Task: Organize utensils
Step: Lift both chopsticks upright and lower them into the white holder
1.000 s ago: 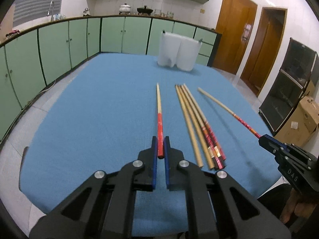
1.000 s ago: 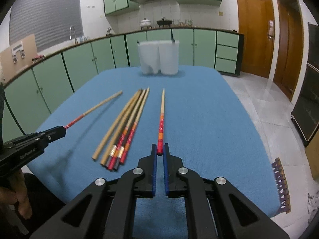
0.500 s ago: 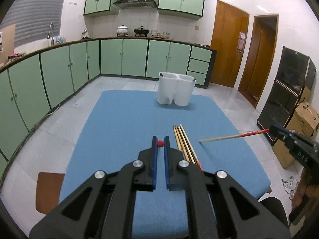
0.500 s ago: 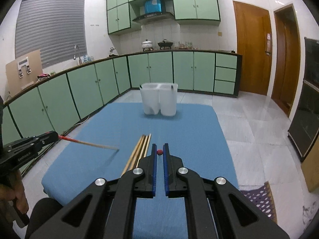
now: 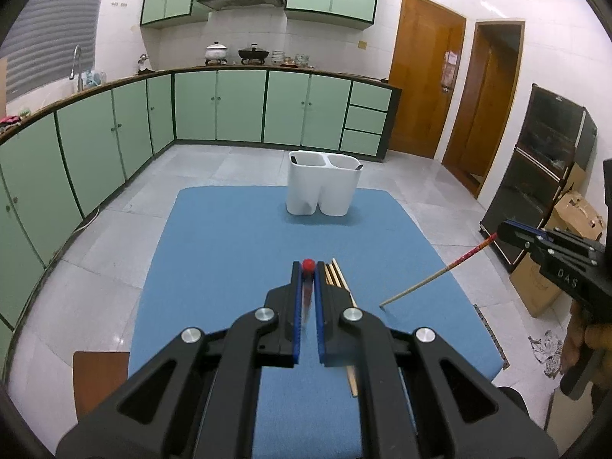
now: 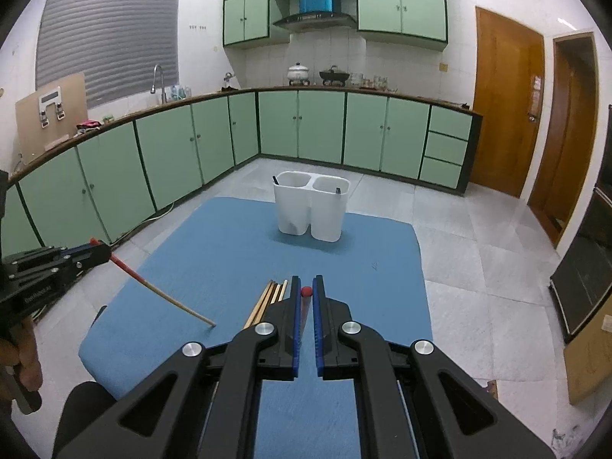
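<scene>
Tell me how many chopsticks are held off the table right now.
2: one chopstick in the left gripper, another chopstick in the right gripper. A bundle lies on the blue mat, partly hidden behind the grippers.

Counts:
- Grippers: 2, left gripper [image 5: 305, 267] and right gripper [image 6: 306, 283], 2 fingers each.
- Chopsticks off the counter: 2, one pinched in each gripper: left chopstick [image 6: 160, 296], right chopstick [image 5: 432, 279].
- Loose chopsticks [image 6: 269, 298] on the blue counter [image 6: 214, 252]: 1 bunch, at least 3 tips showing, the rest hidden behind the fingers, so no total.
- Holder [image 6: 310, 210]: 1, white, 2 compartments, 1 dark item at each rim.
- Pots [image 6: 302, 72] on the far worktop: 2.
- Brown doors [image 6: 508, 107]: 2.
</scene>
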Demonstrator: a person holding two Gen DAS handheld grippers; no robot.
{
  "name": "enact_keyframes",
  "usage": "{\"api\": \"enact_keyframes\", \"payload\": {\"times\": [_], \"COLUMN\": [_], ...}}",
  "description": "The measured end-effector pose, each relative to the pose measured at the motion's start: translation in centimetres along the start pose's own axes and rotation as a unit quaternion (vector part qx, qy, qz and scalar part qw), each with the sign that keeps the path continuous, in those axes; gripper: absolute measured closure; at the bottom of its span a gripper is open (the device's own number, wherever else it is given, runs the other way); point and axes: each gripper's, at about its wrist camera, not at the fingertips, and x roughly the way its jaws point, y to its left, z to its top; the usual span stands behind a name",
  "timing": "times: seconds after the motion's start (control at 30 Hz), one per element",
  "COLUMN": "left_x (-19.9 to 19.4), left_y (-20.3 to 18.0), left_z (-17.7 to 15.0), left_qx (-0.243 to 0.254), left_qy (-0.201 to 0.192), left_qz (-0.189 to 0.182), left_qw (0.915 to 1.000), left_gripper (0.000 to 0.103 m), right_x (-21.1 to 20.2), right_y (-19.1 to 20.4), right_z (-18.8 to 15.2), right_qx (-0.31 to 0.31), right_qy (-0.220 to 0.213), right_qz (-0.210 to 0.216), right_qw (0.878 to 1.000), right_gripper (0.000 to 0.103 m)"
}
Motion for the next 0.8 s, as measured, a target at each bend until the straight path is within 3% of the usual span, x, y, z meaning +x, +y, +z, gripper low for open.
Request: {"api": "enact_keyframes", "payload": {"times": [0.37,0.8], "left_x": [0.0,-0.4], "left_y": [0.2,-1.1], "left_z": [3.4,11.2], "left_qx": [0.009,0.035], "left_qy": [-0.011,-0.066], "left_qz": [-0.002,0.000], "left_qw": [0.9999,0.9972], "left_gripper": [0.098,0.098], "right_x": [-0.1,-0.8], "right_y": [-0.3,-0.3], "right_z": [3.2,11.4], "right_qx": [-0.014,-0.032], "right_qy": [0.014,-0.018], "right_qz": [0.011,0.013], "right_qw": [1.000,0.999], "right_gripper": [0.097,0.097]}}
